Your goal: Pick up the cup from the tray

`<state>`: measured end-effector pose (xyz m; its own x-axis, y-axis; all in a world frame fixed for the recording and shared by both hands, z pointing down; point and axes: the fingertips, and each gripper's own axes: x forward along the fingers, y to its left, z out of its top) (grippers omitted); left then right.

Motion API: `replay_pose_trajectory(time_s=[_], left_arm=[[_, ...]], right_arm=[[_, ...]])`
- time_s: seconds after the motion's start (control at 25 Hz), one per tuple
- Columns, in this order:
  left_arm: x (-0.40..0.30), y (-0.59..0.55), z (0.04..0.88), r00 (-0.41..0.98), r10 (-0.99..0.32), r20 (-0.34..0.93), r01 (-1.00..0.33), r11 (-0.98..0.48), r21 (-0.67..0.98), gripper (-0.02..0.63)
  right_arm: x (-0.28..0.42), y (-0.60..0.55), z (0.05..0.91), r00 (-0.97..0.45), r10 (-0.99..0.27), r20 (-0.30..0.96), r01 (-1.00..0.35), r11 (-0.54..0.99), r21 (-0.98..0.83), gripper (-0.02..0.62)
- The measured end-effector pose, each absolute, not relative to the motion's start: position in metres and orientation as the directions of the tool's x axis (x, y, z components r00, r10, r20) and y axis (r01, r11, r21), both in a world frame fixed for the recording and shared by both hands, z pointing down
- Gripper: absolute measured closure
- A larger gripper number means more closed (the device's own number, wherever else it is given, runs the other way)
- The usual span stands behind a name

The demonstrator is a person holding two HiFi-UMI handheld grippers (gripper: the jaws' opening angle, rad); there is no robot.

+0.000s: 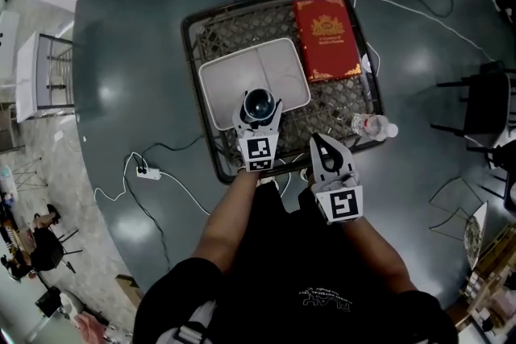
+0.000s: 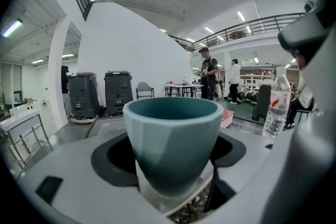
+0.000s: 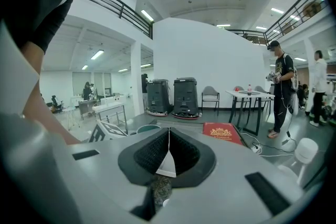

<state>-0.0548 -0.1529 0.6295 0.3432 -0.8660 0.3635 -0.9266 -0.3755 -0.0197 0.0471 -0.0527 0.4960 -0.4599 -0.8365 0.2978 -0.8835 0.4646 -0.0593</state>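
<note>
Fingers of left gripper clamped on faceted teal cup, matte and tapering, low over near edge of smooth white divided tray on wire-mesh table; contact with tray unclear. Grasp apparently done, clear lift likely remaining. Right gripper closed on nothing, ridged black pads meeting, near table's front rim.

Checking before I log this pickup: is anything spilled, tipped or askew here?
Nothing stands out. The teal faceted cup sits upright in the left gripper, the clear plastic bottle stands upright, and the red rectangular box lies flat.
</note>
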Motion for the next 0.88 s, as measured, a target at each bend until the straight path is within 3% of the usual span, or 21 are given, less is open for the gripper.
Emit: replay_pose_trajectory(time_s=[0.4, 0.88], left_arm=[[-0.06, -0.126, 0.546, 0.359, -0.896, 0.262, -0.926, -0.378, -0.022, 0.219], [-0.066, -0.094, 0.486, 0.359, -0.901, 0.243, -0.924, -0.379, -0.041, 0.219]], right_arm=[[0.042, -0.06, 0.491, -0.487, -0.834, 0.258, -0.871, 0.485, -0.076, 0.585], [0.032, -0.069, 0.485, -0.542, -0.809, 0.227, -0.837, 0.545, -0.055, 0.585]])
